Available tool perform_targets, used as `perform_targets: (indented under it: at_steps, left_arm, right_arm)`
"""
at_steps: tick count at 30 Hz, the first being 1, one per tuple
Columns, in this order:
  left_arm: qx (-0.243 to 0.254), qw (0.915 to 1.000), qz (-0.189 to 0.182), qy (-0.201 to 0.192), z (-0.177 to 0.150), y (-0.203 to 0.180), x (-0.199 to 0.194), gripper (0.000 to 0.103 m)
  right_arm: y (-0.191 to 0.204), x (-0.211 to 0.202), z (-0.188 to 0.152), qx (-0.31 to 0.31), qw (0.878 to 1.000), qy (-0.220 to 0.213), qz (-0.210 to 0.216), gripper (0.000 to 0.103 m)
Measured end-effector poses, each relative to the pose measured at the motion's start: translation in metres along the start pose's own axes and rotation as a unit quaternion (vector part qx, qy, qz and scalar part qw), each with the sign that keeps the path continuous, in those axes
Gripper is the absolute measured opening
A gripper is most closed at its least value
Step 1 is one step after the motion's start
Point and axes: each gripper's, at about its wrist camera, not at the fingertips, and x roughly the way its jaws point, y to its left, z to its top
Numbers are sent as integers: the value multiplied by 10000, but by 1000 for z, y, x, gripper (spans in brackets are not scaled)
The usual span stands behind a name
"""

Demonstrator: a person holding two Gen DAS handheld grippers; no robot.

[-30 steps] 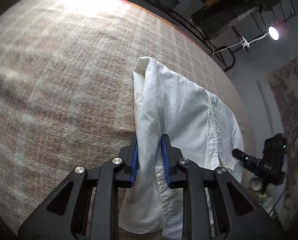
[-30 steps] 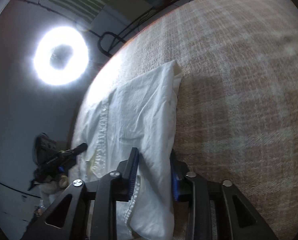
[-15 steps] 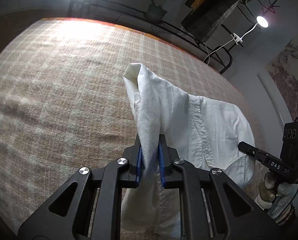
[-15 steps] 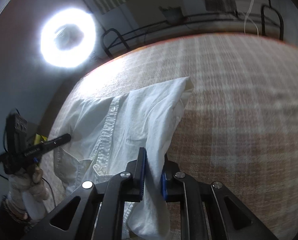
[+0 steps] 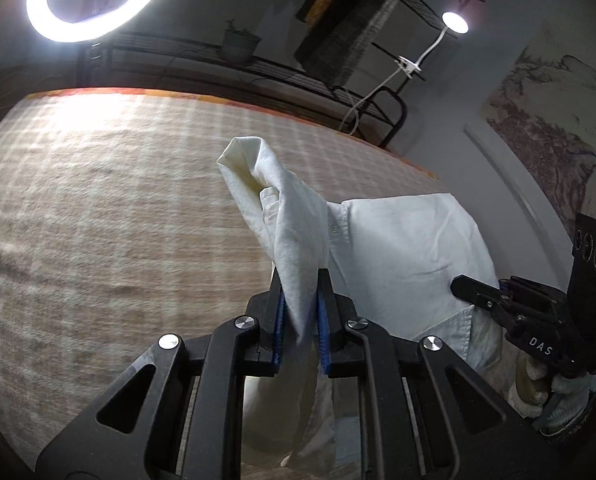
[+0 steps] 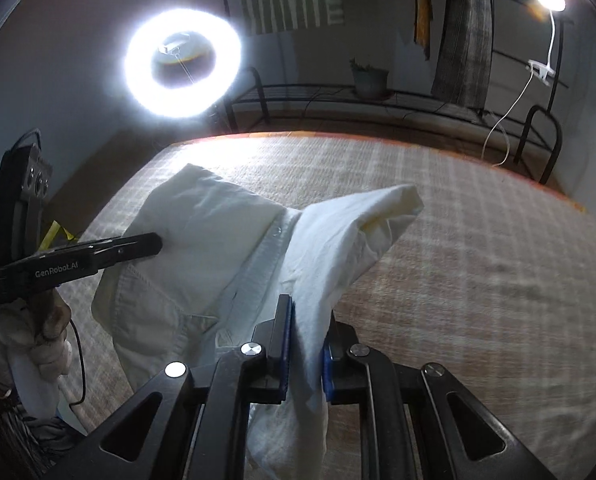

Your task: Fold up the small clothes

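Here the left hand-held gripper [image 5: 301, 312] was nearly closed, its blue pads pinching a bunched fold of the white shirt [image 5: 402, 248], and the right hand-held gripper [image 6: 306, 340] clamped another fold of the same shirt [image 6: 202, 248] in the same way. The shirt hung between the two, raised above the near edge of the checked blanket [image 5: 98, 216], its button placket showing. A ring light [image 6: 183, 65] glowed at the far left.
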Motion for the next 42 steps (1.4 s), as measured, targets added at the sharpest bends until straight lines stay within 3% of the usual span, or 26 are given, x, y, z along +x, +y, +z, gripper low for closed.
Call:
perform_targets:
  at_steps: [8,15,26,33,42]
  left_arm:
    - [337,9987,-361,96,9,-66,40,12]
    - [621,9961,-585,220,25,-136,101,11]
    - [827,9925,-873,228,63,-231,208,11]
    - [898,9927,-792,109,92,-273,279,11]
    - [1118,9921,-568,-33,114,-299,351,11]
  right_arm:
    - [-53,-30,-5,-21,9989,-142,-437,9]
    - [-119,-50,-1,-65,9953,-126,-959,9]
    - [-254,-64,28,29,9845,-144,-1749,8]
    - [-329,-45,55,67,9766,-281,-2132,8]
    - [-404,2,77,139,9667,-278,-2542,8]
